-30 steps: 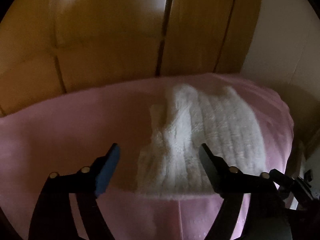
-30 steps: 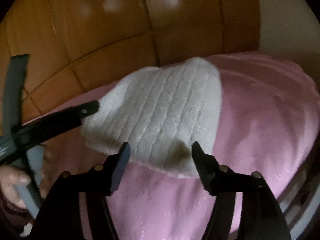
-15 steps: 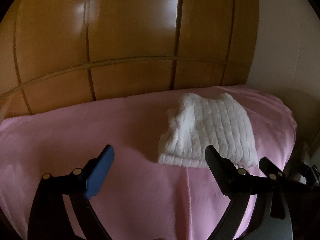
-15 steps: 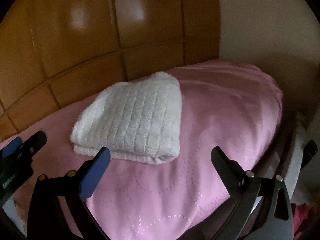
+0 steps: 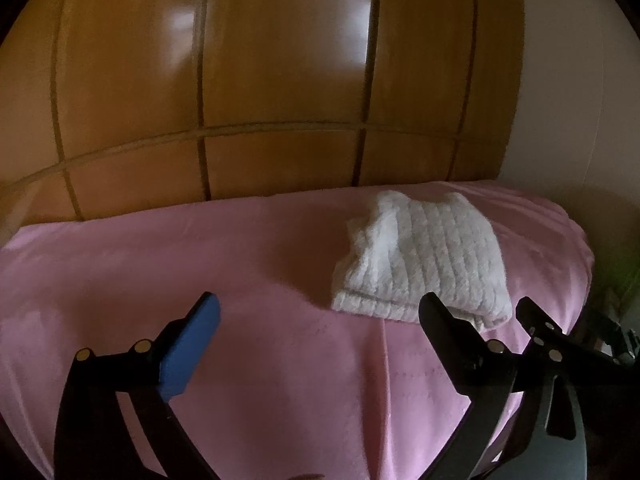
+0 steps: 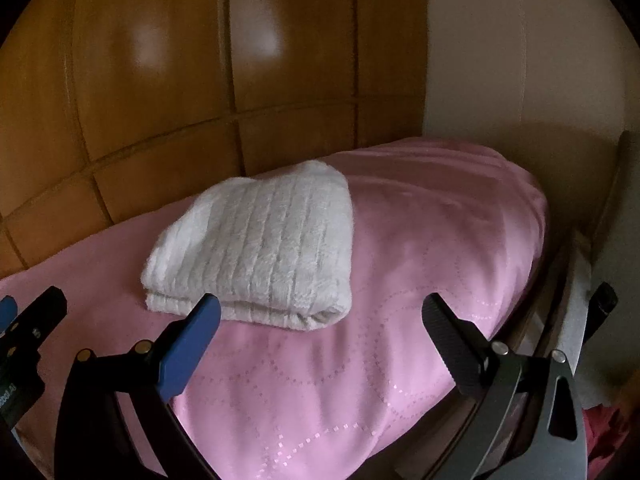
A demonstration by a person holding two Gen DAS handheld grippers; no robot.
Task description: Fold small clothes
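Both grippers hang with jaws wide apart and nothing between them. The left gripper (image 5: 318,320) hovers over bare pink cover, its right finger lying across the garment's near right corner in its own view; contact cannot be told. The right gripper (image 6: 320,320) hovers just off the garment's near edge, its blue left pad (image 6: 188,350) overlapping that edge in view.

The garment (image 6: 256,248), a white ribbed knit, lies folded into a thick, squarish bundle on the bed (image 5: 200,280), near the bed's far right corner and close to the wooden panelling (image 5: 280,80) behind. Its layered edges face the grippers. The fold looks finished, or nearly so.

The risk now is undoing it. A pad dragged across the plush top layer would likely catch the nap and peel the layer back. A pinch on only the upper edge would lift one layer and let the bundle fall open. The soft cover could ruck under any push and carry the garment with it, towards the right edge, where the bed drops away sharply. Dim light leaves the lower layers hard to read.
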